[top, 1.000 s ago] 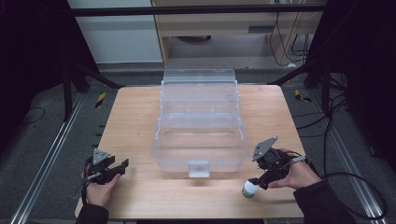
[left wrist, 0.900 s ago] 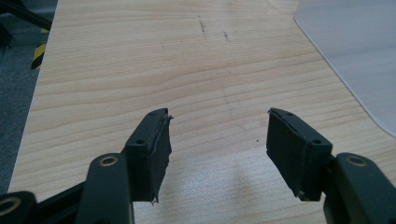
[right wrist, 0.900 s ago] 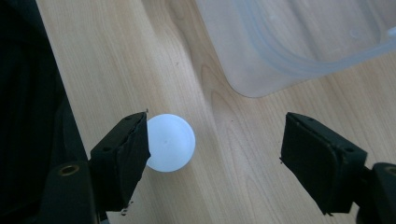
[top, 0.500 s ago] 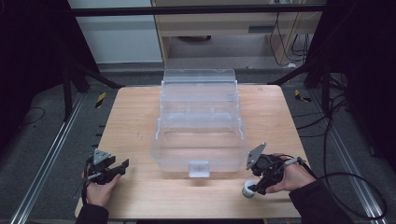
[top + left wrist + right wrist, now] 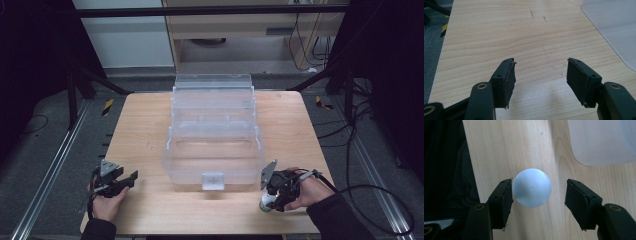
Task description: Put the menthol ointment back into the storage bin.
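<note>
Clear tiered plastic box [image 5: 214,135] sat mid-table, open, trays stepped back away from the person; used as landmark. Small white round-topped object [image 5: 532,187], likely a little bottle or cap seen from above, stood on the wooden table [image 5: 145,125] just off the box's near right corner, toward the person's edge.

Right gripper [image 5: 537,195] pointed down over it, jaws apart and straddling it: one pad looked to be touching or nearly touching the object's side, the other pad stood off with a clear gap. Not clamped yet. In the high view the right gripper [image 5: 278,189] sat directly above the white object [image 5: 268,204], so the object lay straight along the tool's axis, between the jaws. Judgement: a close of the jaws would be the next need, no reach required.

Left gripper [image 5: 540,75] was at the box's near left side, well apart from it, jaws wide and empty over bare wood. Right hand far nearer the object.
</note>
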`<action>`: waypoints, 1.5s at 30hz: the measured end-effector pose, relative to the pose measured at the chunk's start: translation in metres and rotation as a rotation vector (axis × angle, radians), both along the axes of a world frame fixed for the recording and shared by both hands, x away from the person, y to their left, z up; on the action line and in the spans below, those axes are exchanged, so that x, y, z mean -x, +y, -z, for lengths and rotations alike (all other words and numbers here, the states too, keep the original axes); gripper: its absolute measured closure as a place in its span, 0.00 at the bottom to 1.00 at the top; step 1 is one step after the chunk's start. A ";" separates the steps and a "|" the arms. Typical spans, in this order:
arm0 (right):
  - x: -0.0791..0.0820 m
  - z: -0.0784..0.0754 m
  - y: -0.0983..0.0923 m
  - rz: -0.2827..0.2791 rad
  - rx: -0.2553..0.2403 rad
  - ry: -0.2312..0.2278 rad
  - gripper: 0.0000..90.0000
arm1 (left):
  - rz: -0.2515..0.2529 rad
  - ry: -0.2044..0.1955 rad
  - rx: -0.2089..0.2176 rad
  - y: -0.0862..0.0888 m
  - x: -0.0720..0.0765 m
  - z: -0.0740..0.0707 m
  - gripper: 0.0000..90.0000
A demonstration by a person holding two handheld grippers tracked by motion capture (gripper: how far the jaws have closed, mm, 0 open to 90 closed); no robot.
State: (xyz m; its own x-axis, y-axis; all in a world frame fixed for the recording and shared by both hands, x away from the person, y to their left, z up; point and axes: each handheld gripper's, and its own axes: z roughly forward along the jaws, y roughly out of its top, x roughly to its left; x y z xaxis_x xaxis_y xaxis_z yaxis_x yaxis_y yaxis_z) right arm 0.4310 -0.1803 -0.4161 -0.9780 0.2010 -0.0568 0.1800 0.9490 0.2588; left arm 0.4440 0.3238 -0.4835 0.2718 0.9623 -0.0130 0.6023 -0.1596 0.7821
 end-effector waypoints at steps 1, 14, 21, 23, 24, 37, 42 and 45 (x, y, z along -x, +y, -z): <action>0.001 0.000 0.001 0.006 0.006 0.007 0.45 | 0.000 0.000 0.000 0.000 0.000 0.000 0.44; 0.000 0.013 0.010 -0.038 0.056 0.028 0.48 | 0.000 0.002 -0.002 0.000 0.000 0.000 0.44; -0.002 0.020 0.014 -0.051 0.079 0.043 0.51 | 0.000 0.003 -0.003 0.000 0.000 0.000 0.44; -0.003 0.020 0.014 -0.052 0.079 0.047 0.51 | 0.001 0.004 -0.003 0.000 0.000 0.001 0.44; -0.003 0.020 0.014 -0.050 0.083 0.050 0.52 | 0.001 0.004 -0.003 0.000 0.000 0.001 0.44; -0.006 0.020 0.016 -0.034 0.097 0.069 0.56 | 0.001 0.003 -0.005 0.000 0.000 0.000 0.44; -0.008 0.012 0.014 -0.006 0.084 0.065 0.56 | 0.001 0.003 -0.005 0.000 0.000 0.000 0.45; -0.008 0.006 0.013 0.001 0.076 0.060 0.56 | 0.000 0.006 -0.005 0.000 -0.001 0.001 0.45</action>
State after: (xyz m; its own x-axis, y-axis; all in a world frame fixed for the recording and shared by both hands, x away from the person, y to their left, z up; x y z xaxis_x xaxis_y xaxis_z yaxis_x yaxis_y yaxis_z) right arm 0.4387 -0.1677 -0.4223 -0.9798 0.1995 -0.0130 0.1943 0.9652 0.1749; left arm 0.4447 0.3236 -0.4841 0.2720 0.9622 -0.0100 0.6069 -0.1635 0.7778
